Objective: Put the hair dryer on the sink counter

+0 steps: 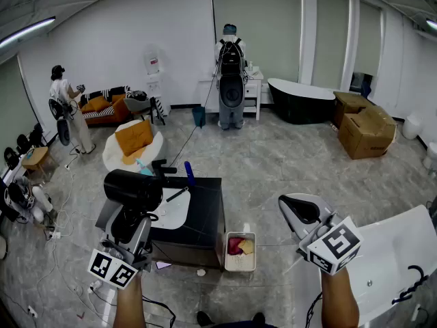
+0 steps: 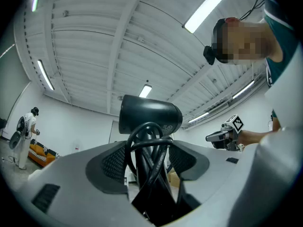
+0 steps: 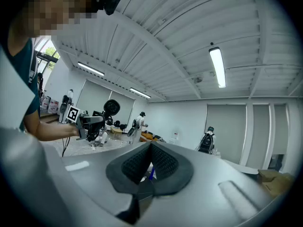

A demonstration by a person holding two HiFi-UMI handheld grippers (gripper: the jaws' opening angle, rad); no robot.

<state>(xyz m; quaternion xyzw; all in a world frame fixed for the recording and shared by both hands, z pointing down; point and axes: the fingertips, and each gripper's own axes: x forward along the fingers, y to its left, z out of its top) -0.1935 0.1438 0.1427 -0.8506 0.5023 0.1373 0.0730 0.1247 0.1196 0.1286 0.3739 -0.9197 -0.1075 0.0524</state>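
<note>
A black hair dryer (image 1: 134, 188) stands upright in my left gripper (image 1: 130, 219), above the left end of the black sink counter (image 1: 207, 214). In the left gripper view the dryer's head (image 2: 149, 115) rises over the jaws. Its handle, wrapped in the black cord (image 2: 147, 150), is clamped between the pads of the left gripper (image 2: 147, 163). The counter holds a white basin (image 1: 175, 209). My right gripper (image 1: 298, 210) hangs to the right of the counter, its jaws shut with nothing in them. In the right gripper view the pads of that gripper (image 3: 150, 163) meet, and the dryer (image 3: 111, 107) shows far off.
A blue bottle (image 1: 189, 173) stands at the counter's back edge. A small basket (image 1: 240, 251) with red and yellow items sits on the floor beside the counter. A white bathtub (image 1: 390, 262) lies at lower right. Cardboard boxes (image 1: 365, 130) and two people (image 1: 230, 74) are farther off.
</note>
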